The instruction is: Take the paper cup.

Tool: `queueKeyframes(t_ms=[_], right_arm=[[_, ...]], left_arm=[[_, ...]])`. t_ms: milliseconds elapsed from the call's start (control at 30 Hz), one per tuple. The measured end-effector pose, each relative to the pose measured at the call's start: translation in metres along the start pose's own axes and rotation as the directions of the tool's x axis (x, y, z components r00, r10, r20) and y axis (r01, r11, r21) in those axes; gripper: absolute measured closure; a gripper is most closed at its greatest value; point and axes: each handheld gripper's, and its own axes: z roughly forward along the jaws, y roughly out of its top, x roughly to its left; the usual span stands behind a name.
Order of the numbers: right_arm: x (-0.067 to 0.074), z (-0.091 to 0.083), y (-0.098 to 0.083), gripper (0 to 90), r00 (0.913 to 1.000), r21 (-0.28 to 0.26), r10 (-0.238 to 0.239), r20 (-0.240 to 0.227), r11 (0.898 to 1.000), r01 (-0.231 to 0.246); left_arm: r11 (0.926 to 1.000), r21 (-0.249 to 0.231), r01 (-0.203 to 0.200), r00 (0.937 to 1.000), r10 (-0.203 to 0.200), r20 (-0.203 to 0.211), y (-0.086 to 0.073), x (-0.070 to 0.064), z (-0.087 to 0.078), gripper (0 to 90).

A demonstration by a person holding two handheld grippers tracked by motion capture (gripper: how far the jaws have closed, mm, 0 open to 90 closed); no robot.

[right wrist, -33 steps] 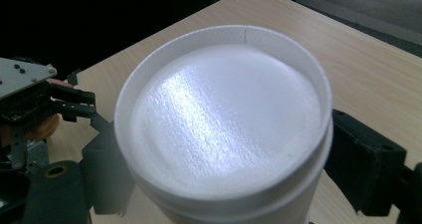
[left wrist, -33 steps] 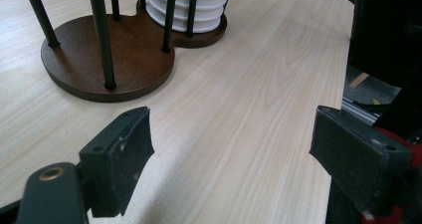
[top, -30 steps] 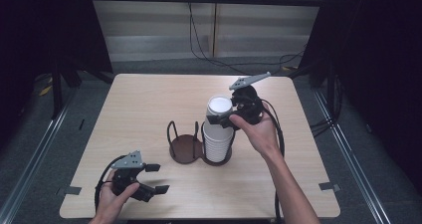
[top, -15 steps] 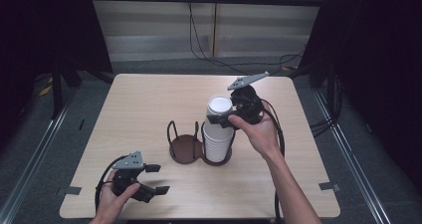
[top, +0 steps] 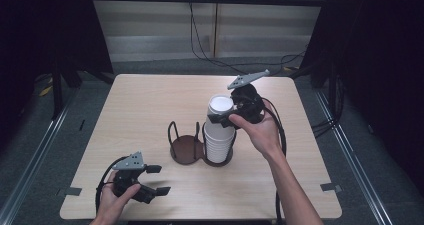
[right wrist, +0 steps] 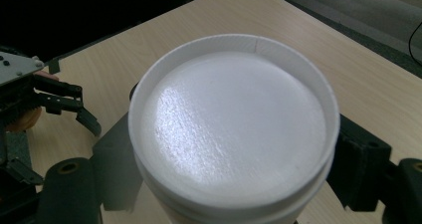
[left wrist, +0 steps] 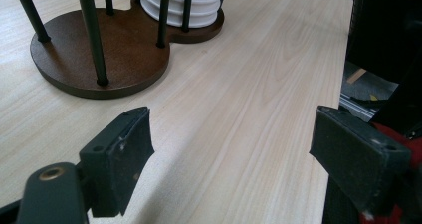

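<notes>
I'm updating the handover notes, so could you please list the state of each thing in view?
Top cup: upside down on the stack, gripped between the right gripper's jaws.
Cup stack: upright, in the holder's right ring.
Cup holder: flat on the table, left ring empty.
Right gripper: shut on the top cup.
Left gripper: open, holding nothing, low over the table.

Table (top: 150,105) with a two-bay holder (top: 186,147) near its centre; the cup stack (top: 218,140) stands upside down in the holder's right bay, beside the left bay. The right gripper (top: 226,119), jaws on either side of the top cup (top: 221,107), sits at the stack's top. The left gripper (top: 156,180) rests near the table's front left edge, well apart from the holder, jaws parted over bare tabletop.
</notes>
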Motion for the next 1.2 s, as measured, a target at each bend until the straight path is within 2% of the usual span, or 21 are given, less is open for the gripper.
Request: queueKeyframes(t_ms=[300,467,567,667,767,900,1200], right_arm=[[0.001,-0.010,0.004,22.2,1.0000,-0.035,-0.002,-0.001,0.999,0.002],[0.001,-0.013,0.007,22.2,1.0000,-0.035,-0.006,-0.003,0.999,0.006],[0.002,-0.016,0.008,22.3,1.0000,-0.046,-0.003,-0.009,0.999,0.002],[0.002,-0.019,0.009,22.4,0.9997,-0.060,0.023,-0.005,0.998,-0.023],[0.002,-0.023,0.012,22.4,0.9997,-0.049,0.022,-0.005,0.999,-0.022],[0.002,-0.027,0.014,22.5,0.9997,-0.069,0.024,-0.007,0.997,-0.025],[0.001,-0.031,0.014,22.5,0.9996,-0.101,0.023,-0.019,0.995,-0.025]], left_arm=[[1.0000,-0.006,0.005,1.0000,-0.005,0.001,0.000,0.000,0.001,16.4],[0.9999,-0.005,0.010,0.9999,-0.010,0.004,0.000,0.000,0.001,16.4],[0.9999,-0.009,0.008,1.0000,-0.008,0.002,0.000,-0.001,0.000,16.3],[0.9999,-0.011,0.009,1.0000,-0.008,0.002,-0.001,0.000,0.000,16.4],[0.9999,-0.010,0.008,1.0000,-0.008,0.003,-0.001,0.000,0.000,16.4],[0.9996,-0.026,0.011,0.9999,-0.011,-0.004,0.000,0.000,-0.002,16.4],[0.9998,-0.021,0.005,1.0000,-0.005,-0.003,0.000,-0.001,-0.001,16.4]])
